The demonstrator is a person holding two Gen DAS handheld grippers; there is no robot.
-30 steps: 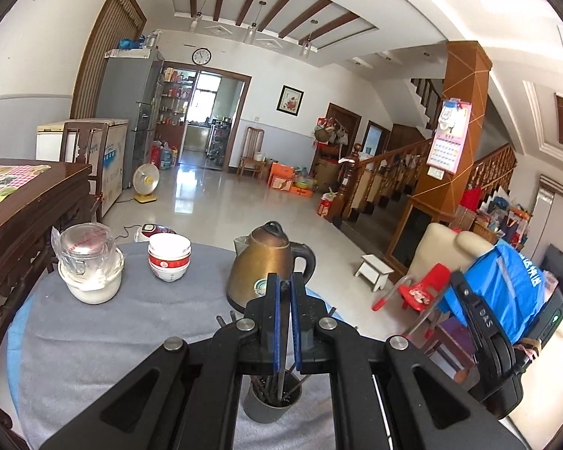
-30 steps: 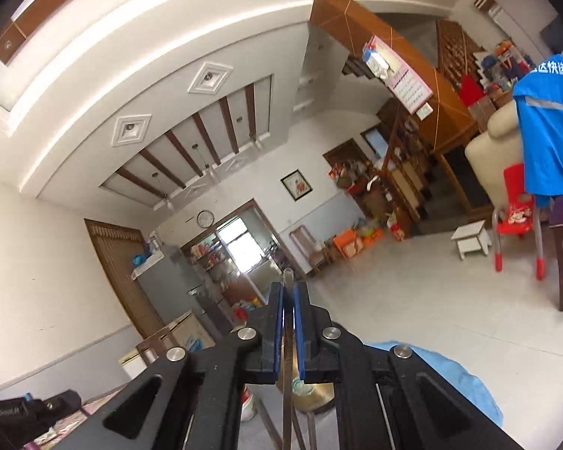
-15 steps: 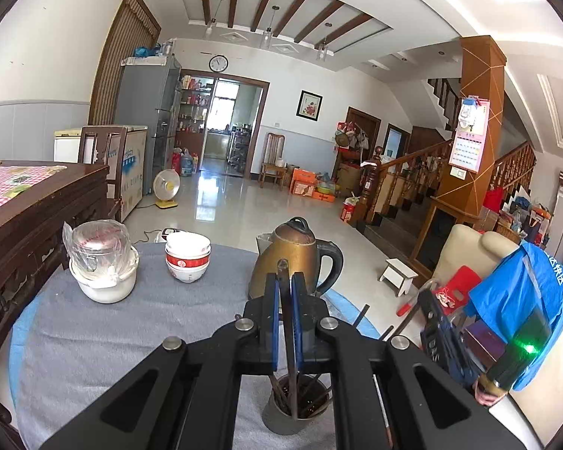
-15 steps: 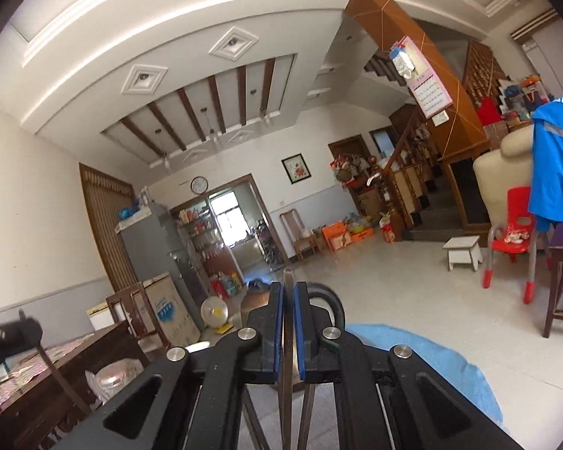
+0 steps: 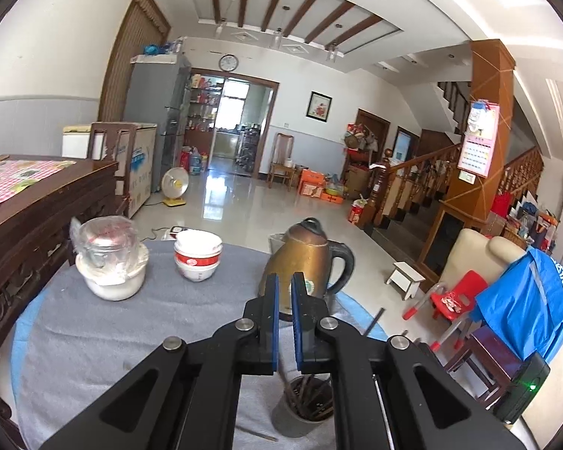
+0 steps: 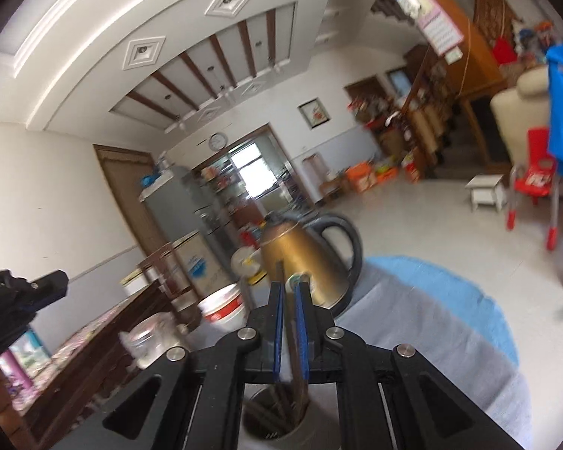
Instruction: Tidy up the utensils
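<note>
A grey holder cup [image 5: 300, 414] with several dark chopsticks stands on the grey tablecloth, just below my left gripper [image 5: 285, 281], whose jaws stand slightly apart with nothing between them. One loose chopstick [image 5: 255, 434] lies on the cloth beside the cup. In the right wrist view the cup [image 6: 277, 423] sits directly under my right gripper [image 6: 289, 292], which is shut on a dark chopstick [image 6: 281, 273] that reaches down into the cup. The left gripper [image 6: 15, 296] shows at the left edge of that view.
A brass kettle [image 5: 306, 258] stands behind the cup. Stacked red and white bowls [image 5: 198, 255] and a white bowl with a plastic-wrapped jar [image 5: 110, 262] sit at the far left. A dark wooden cabinet [image 5: 30, 217] borders the table's left side.
My left gripper let go of its chopstick, which now stands in the cup, and its jaws parted slightly. My right gripper tilted down over the cup with its chopstick.
</note>
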